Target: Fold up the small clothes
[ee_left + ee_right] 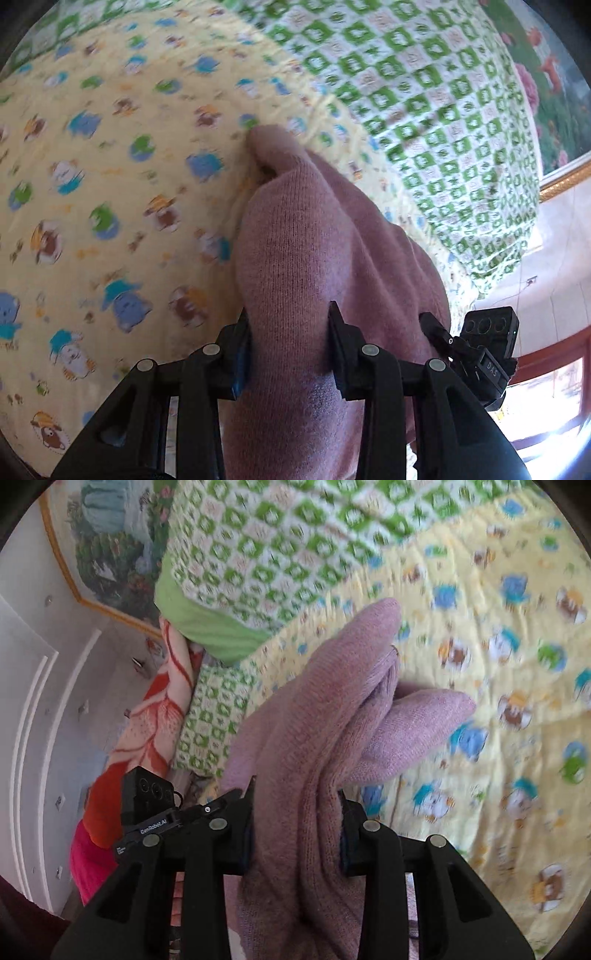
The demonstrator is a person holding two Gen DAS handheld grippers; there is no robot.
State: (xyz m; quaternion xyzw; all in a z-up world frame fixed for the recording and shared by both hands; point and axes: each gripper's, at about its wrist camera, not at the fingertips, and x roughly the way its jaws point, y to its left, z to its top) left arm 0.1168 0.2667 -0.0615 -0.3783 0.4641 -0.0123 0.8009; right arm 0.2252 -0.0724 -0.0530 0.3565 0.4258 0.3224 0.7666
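Your left gripper (290,354) and right gripper (295,834) both clench the pink knit garment (325,716) above the yellow cartoon-print sheet (92,166); a green checked quilt (266,554) lies beyond.

right tongs (295,834) clamp pink knit garment (317,716) | above yellow sheet (498,757)

A dusty-pink knit garment (295,251) lies over a pale yellow sheet (110,166) printed with blurred, seemingly cartoon animals; the quilt (424,92) is green-and-white checked.
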